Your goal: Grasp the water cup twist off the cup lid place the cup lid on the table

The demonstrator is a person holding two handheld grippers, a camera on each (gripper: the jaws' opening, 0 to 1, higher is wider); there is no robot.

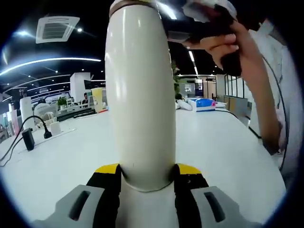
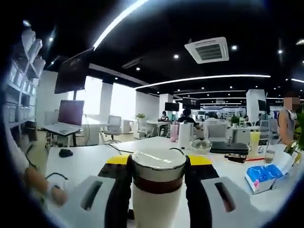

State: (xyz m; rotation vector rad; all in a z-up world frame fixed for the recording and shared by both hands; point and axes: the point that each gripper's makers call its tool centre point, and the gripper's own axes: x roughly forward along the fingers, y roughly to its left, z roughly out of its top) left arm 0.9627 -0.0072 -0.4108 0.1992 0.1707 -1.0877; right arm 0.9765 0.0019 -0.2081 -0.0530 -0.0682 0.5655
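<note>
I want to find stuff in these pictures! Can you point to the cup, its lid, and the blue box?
water cup (image 1: 140, 95): left gripper view, middle of its cream body.
cup lid (image 2: 158, 167): right gripper view, its cream side above the brown band.
blue box (image 2: 264, 176): right gripper view, its blue face, lying on the white table.

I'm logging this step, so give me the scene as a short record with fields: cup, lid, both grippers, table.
cup: cream water cup, upright, body clamped between left gripper jaws
lid: cup lid still on cup, above a brown band, right gripper jaws closed on it
hand: person's hand holds the right gripper at the cup's top
table: white table, lid not yet placed there
</note>
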